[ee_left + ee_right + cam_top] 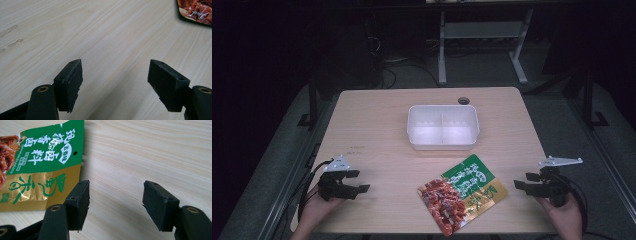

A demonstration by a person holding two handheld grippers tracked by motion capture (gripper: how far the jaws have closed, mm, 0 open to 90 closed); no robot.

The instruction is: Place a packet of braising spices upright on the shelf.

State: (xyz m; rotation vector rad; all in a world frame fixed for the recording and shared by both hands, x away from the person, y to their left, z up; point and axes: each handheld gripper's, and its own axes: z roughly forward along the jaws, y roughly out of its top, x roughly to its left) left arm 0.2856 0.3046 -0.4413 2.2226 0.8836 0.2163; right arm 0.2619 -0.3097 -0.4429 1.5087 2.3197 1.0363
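A flat snack packet, green and gold with a red food picture, lies on the wooden table near its front edge. Behind it stands a white two-compartment plastic box, with nothing in it. My left gripper rests at the front left, open, jaws wide apart over bare wood; a corner of the packet shows far off. My right gripper sits at the front right, open, its jaws just beside the packet's gold edge and not touching it.
A round dark hole sits in the table behind the box. Beyond the table's far edge are a white metal frame and cables on a dark floor. Bare wood spreads to the left of the box and packet.
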